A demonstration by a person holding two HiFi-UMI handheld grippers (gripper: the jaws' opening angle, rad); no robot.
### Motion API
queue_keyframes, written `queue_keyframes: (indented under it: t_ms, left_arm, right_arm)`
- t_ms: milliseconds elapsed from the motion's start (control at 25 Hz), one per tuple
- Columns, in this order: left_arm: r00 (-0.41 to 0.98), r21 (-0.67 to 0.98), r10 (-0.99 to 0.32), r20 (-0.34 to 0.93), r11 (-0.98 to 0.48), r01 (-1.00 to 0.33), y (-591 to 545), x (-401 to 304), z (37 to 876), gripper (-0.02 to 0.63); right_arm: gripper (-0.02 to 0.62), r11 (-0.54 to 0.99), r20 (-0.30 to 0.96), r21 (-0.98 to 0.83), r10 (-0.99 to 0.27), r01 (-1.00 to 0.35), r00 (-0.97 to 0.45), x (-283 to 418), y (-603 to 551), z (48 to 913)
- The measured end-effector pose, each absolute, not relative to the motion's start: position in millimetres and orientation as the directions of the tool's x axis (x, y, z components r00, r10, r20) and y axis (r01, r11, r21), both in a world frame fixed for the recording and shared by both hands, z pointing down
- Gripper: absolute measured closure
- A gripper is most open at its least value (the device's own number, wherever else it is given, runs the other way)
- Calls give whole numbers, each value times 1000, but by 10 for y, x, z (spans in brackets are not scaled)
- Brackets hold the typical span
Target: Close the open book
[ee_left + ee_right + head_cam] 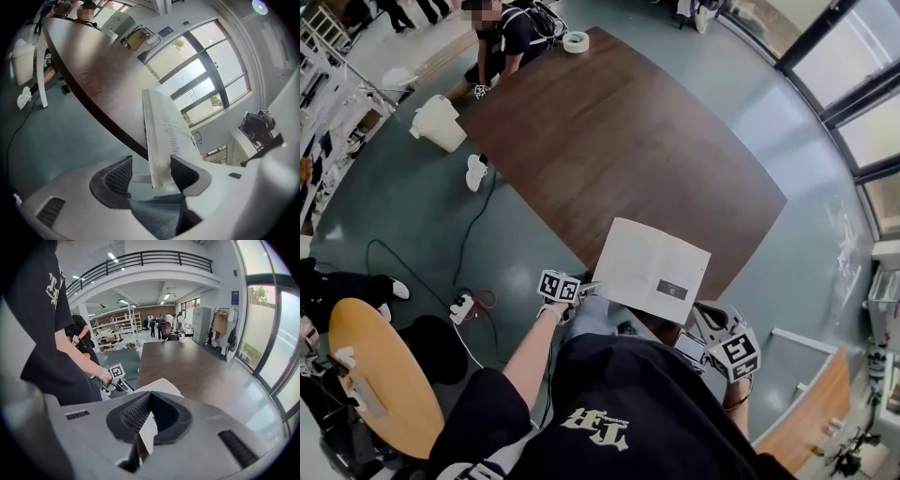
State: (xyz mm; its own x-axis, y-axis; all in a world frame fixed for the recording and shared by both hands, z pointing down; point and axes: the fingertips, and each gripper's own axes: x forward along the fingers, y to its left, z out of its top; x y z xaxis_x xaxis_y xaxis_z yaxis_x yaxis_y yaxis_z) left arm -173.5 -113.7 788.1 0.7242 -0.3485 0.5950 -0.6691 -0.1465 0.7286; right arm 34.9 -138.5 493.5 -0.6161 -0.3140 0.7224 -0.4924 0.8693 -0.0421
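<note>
The book (652, 270) is at the near edge of the surface (609, 131). The right claw (149, 411) is pinched tight on a white leaf of it. The left claw (152, 168) stands apart, with the book's edge between its jaws, touching only one.

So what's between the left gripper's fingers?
The book, edge-on, as the left gripper view shows: it sits against one finger, with a gap to the other.
</note>
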Motion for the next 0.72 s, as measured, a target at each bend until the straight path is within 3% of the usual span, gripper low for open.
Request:
queue_keyframes:
  t_ms: [720]
  left_arm:
    - [782,818,-337,525,-54,-572,-1101,-1720,7948,364]
  right_arm:
    - [609,857,741,-53,-311,-513,-596,360,-1458,4971]
